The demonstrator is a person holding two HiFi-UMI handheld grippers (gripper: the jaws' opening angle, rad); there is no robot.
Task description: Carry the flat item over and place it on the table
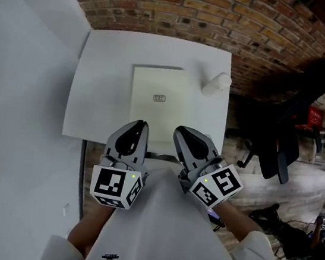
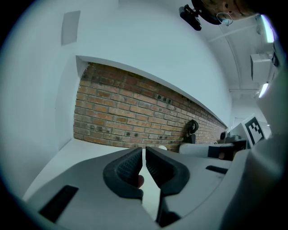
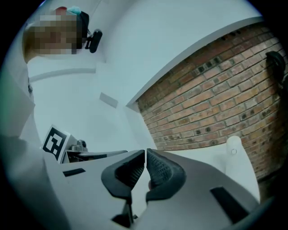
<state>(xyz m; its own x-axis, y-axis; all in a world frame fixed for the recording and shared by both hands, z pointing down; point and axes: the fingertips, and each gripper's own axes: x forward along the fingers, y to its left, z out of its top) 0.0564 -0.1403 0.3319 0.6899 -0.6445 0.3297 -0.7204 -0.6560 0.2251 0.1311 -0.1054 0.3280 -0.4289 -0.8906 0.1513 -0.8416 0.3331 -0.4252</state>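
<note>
The flat item (image 1: pixel 155 98) is a pale cream rectangular panel with a small grey label at its middle. It sits over the white table (image 1: pixel 95 93), with its near edge at the table's front edge. My left gripper (image 1: pixel 140 124) is shut on the left part of that near edge, and my right gripper (image 1: pixel 180 131) is shut on the right part. In the left gripper view the jaws (image 2: pixel 144 155) pinch a thin white edge (image 2: pixel 151 195). The right gripper view shows the same thin edge between its jaws (image 3: pixel 146 157). I cannot tell whether the panel is lifted or resting.
A white cylindrical bottle (image 1: pixel 216 83) stands on the table just right of the panel's far corner. A brick wall (image 1: pixel 226 15) runs behind the table and a white wall is to the left. A black office chair (image 1: pixel 280 143) stands to the right.
</note>
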